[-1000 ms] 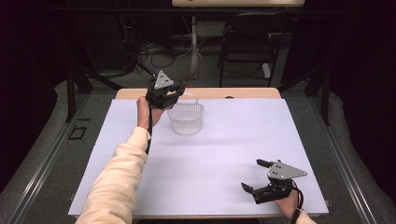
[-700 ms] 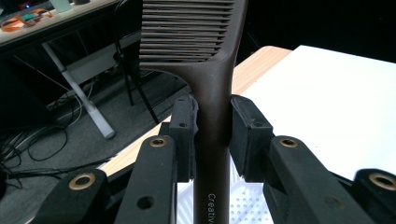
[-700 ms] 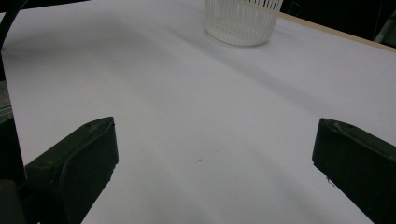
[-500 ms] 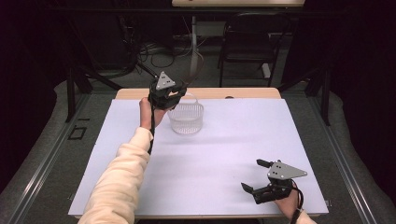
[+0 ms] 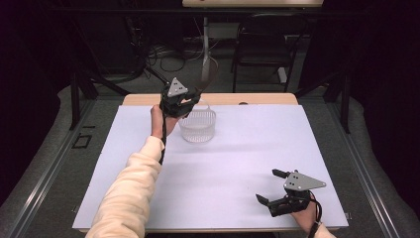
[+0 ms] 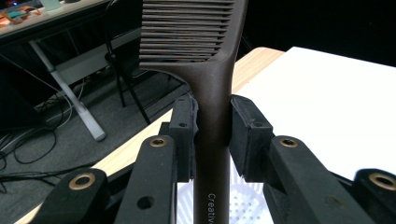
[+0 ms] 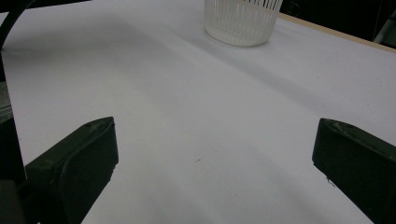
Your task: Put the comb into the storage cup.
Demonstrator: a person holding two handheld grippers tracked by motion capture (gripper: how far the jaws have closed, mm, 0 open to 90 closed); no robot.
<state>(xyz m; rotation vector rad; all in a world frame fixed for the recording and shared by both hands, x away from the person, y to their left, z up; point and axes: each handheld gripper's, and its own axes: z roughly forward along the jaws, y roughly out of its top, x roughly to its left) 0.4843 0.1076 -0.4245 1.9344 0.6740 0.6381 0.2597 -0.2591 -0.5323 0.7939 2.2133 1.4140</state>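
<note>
The left claw [image 6: 212, 123] grips a brown comb [image 6: 210, 70] above the basket [image 5: 198, 125]. The right claw [image 7: 210, 154] is wide open, holding nothing, low over the desk [image 5: 237, 168].

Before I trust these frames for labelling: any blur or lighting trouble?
High view: dark surroundings, comb smeared. Left gripper view: comb's handle sharp between the jaws, background soft. Right gripper view: basket crisp, near jaws slightly soft.

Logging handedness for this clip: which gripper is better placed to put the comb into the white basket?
Left. The left gripper already clamps the comb above the basket; the right gripper rests open, far off.
</note>
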